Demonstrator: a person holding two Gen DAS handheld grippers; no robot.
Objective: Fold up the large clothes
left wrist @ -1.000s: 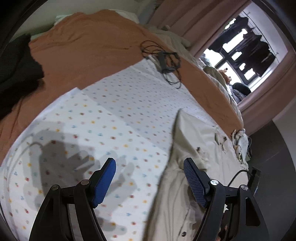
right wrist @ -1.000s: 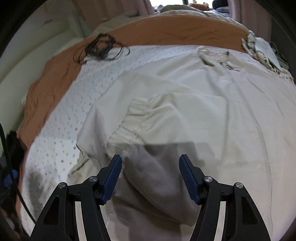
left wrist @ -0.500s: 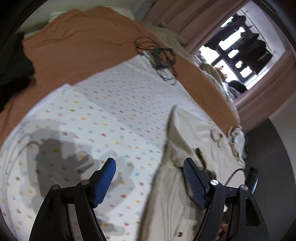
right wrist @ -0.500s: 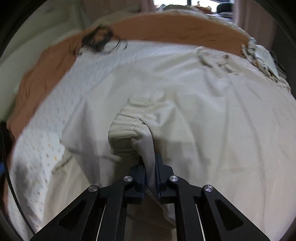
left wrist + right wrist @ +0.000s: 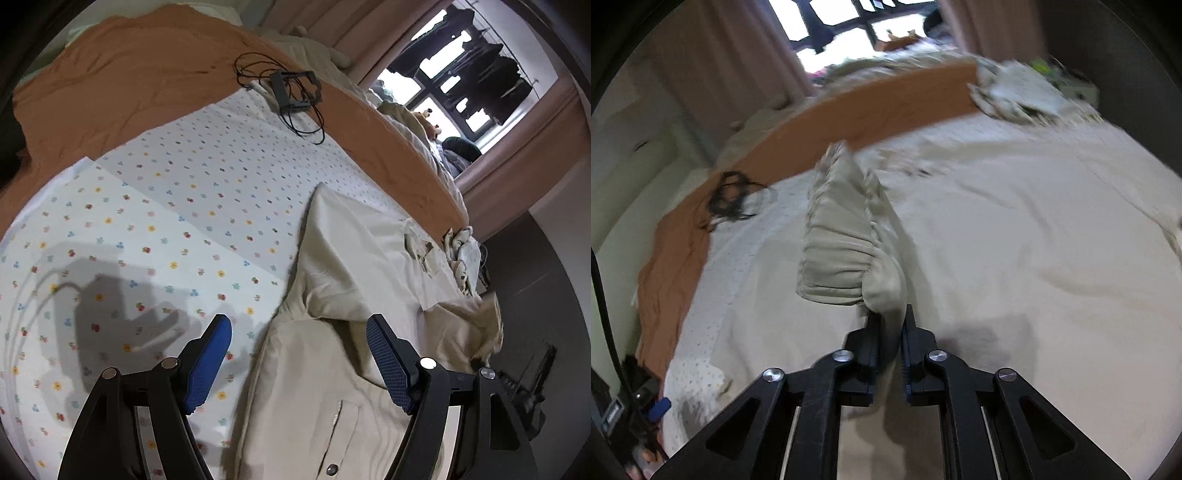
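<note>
A large beige jacket (image 5: 369, 258) lies spread on the flower-dotted sheet (image 5: 166, 206). My left gripper (image 5: 299, 354) hovers open above the jacket's left edge, one blue pad over the sheet, the other over the cloth, nothing between them. In the right wrist view the jacket (image 5: 1015, 240) fills the bed. My right gripper (image 5: 891, 325) pinches the sleeve just behind its gathered elastic cuff (image 5: 842, 258) and holds it lifted off the body of the jacket. Its jaws are opening slightly, with the sleeve cloth still pressed between the pads.
An orange blanket (image 5: 122, 92) covers the far side of the bed, with a black frame and tangled cable (image 5: 295, 92) at its border. A crumpled pale cloth (image 5: 465, 254) sits at the bed's far corner. Curtains and a bright window (image 5: 461, 85) stand beyond.
My right gripper went from open over the sleeve to shut on it, then raised it and carried it across the jacket. The left gripper drifted over the jacket's edge, staying open.
</note>
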